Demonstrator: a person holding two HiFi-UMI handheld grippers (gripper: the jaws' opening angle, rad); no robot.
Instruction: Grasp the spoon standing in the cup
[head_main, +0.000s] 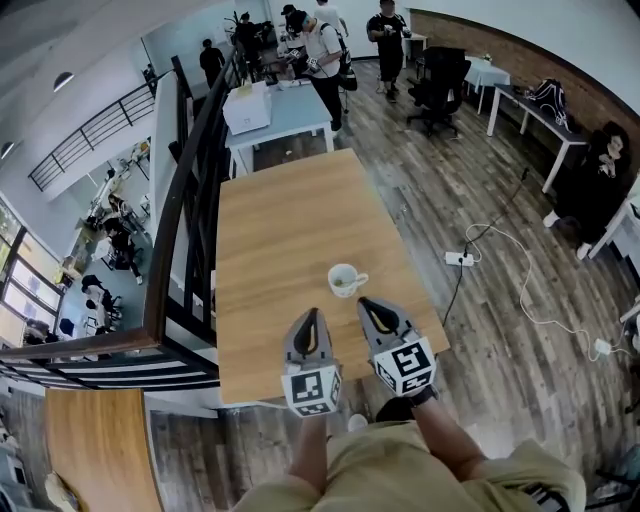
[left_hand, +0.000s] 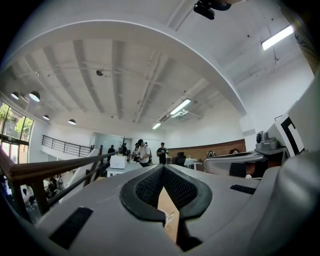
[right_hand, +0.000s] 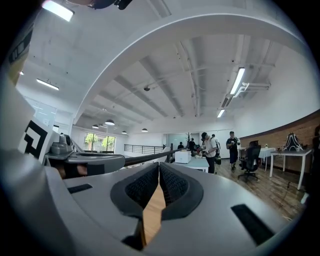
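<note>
Items, left to right:

1. Railing (head_main: 186, 200): dark, runs along the left edge of the table; a lower floor shows beyond it.
2. Table (head_main: 280, 220): light wood, rectangular, bare apart from the cup.
3. Left gripper (head_main: 311, 314): grey, marker cube at its rear, held over the near part of the table and pointing away from the person. In the left gripper view (left_hand: 163, 169) the black ribbed pads meet at the tips. Nothing is held, and only a sliver of tabletop shows through the gap lower down.
4. Cup (head_main: 343, 281): white, upright on the table, handle to its right. It stands just ahead of both grippers, between their lines, and touches neither.
5. Spoon (head_main: 345, 284): inside the cup, visible only as a small dark mark; its lean cannot be told.
6. Right gripper (head_main: 367, 303): same make, just beside the left one, tips near the cup's right side. In the right gripper view (right_hand: 159, 166) the pads are pressed together with nothing between them.
7. Power strip (head_main: 459, 258): white, on the plank floor right of the table, with a white cable (head_main: 527, 290) trailing further right.
</note>
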